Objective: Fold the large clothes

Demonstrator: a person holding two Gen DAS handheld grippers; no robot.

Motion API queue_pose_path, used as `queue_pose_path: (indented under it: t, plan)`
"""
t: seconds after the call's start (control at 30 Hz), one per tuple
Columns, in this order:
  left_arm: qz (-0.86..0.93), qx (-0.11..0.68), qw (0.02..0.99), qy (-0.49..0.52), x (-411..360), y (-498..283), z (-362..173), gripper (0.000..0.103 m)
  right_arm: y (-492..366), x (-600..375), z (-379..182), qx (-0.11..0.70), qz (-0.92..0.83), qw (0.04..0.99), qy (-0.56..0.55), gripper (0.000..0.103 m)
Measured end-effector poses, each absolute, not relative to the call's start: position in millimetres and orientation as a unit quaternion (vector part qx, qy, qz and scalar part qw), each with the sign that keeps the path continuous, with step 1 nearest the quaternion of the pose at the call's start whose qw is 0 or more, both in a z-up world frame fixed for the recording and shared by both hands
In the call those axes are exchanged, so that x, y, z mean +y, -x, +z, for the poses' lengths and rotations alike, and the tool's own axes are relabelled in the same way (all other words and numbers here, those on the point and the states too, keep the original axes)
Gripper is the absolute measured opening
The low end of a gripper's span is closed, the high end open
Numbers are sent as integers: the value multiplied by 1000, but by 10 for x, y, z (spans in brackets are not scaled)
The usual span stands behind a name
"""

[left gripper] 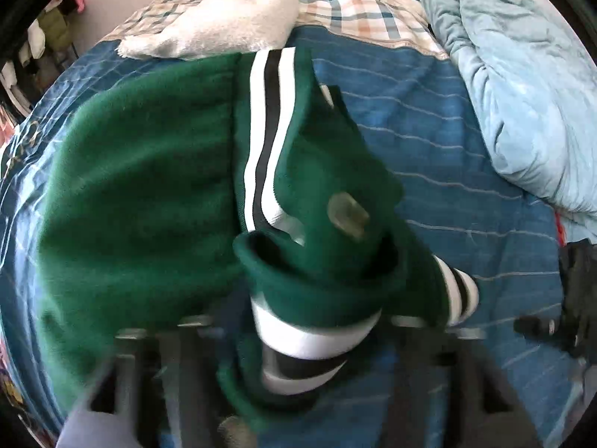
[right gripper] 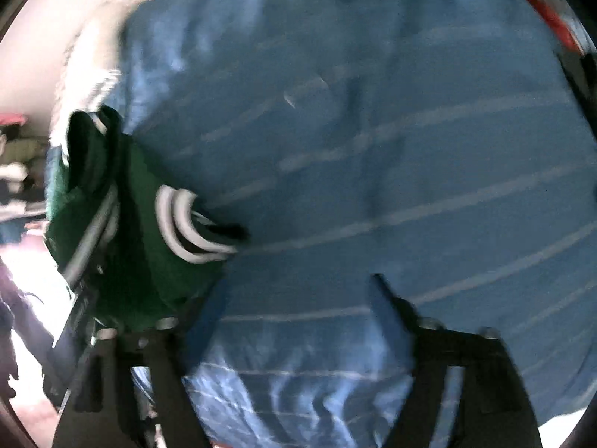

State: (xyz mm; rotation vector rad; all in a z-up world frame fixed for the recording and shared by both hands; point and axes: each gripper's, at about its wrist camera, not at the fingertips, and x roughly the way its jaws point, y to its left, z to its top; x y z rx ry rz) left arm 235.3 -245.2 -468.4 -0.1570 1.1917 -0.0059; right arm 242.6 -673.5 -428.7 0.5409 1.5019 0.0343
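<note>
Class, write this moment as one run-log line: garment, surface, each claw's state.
garment: green striped jacket bunched, unfolded | surface: blue bedspread | left claw: open over jacket | right claw: open, over bare bedspread

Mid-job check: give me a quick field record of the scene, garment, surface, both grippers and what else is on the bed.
garment: green sweatshirt with white and black stripes, partly folded, sleeve cuff bunched near the camera
surface: blue striped bedspread
left gripper: open, over the cuff, blurred
right gripper: open, nothing between the fingers, over bare bedspread
other items: white towel, light blue duvet, plaid sheet
</note>
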Motion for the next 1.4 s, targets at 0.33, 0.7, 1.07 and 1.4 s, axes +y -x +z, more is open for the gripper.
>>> queue_pose_path:
  t: [0.33, 0.7, 1.07, 1.4]
  plan:
    - [246, 505, 821, 103, -1061, -1532, -4157, 94, -3407, -5582, -4330, 671, 222, 657, -261, 90]
    - [401, 605, 685, 68, -80, -1058, -5825, 103, -3669, -4686, -4743, 699, 226, 655, -176, 34]
    - [391, 608, 673, 157, 102, -1053, -5655, 103, -3650, -5614, -4588, 690, 132, 670, -242, 27]
    - [321, 480, 812, 85, -661, -1901, -4169, 103, -3721, -5783, -4516, 699, 94, 680, -199, 64]
